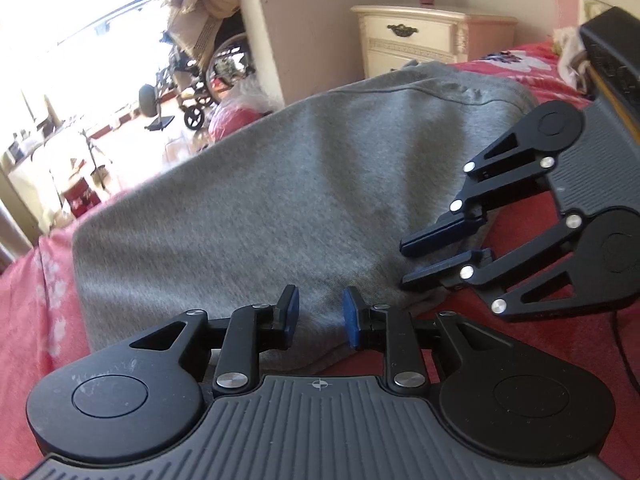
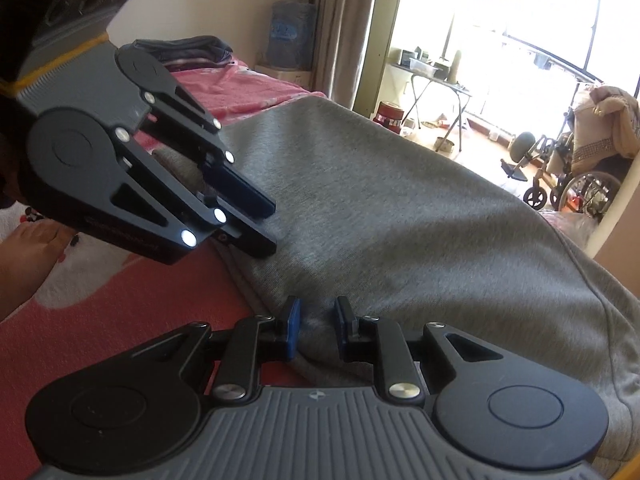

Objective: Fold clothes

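While a person kneels or sits on a bed, one bare foot (image 2: 28, 248) showing at the edge of the right wrist view, a large grey knitted cotton garment (image 1: 288, 184) lies spread flat over the red and pink floral bedspread (image 1: 32, 312). It may be a sweatshirt or trousers; its full shape cannot be made out. Both handheld tools come in low at the near edge of the cloth, side by side, which suits taking hold of that edge to lift and fold it over, though the scene would equally fit letting the edge go after laying it down.

The left gripper (image 1: 320, 316) has its blue-padded fingers (image 1: 291, 308) spread a little apart, straddling a slight ridge of grey fabric without pinching it. The right gripper (image 2: 317, 330) stands the same way: its fingers (image 2: 294, 320) are parted, with cloth rising between them but not clamped. Each tool also shows in the other's view, fingers apart, tips at or just over the hem.

Behind stand a cream bedside cabinet (image 1: 420, 36) and, by the bright window, a wheelchair (image 1: 204, 76)
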